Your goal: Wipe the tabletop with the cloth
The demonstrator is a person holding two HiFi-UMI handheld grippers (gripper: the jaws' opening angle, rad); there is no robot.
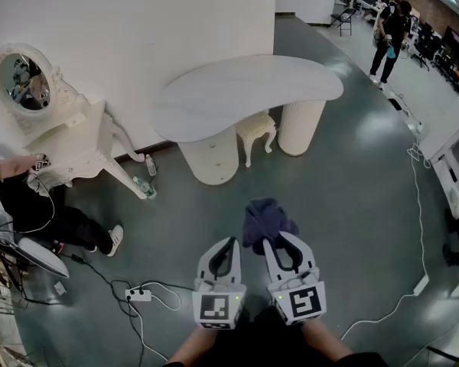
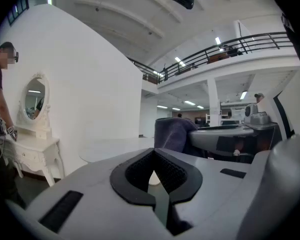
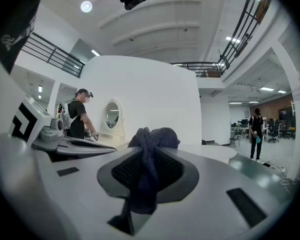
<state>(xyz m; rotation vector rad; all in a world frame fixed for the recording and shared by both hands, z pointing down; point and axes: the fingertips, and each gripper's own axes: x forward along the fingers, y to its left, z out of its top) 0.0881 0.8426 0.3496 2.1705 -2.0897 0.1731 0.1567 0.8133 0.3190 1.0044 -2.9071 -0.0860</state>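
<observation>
The right gripper (image 3: 148,176) was clamped on the dark blue cloth (image 3: 153,138) (bunched up above the jaws). The left gripper (image 2: 156,176) was closed with nothing between its jaws. The cloth hung short of the near edge of the table (image 1: 245,94), well apart from it.

We see only the top of the cloth (image 1: 267,219). Its lower end is tucked behind the right gripper (image 1: 280,238). The stool (image 1: 257,129) is half hidden under the tabletop (image 1: 245,94). The near person (image 1: 29,205) beside the dressing table (image 1: 76,140) is cut off at the left edge. The far person (image 1: 389,35) is too small for us to tell what they hold. The two arms (image 1: 196,349) run off the bottom edge.
</observation>
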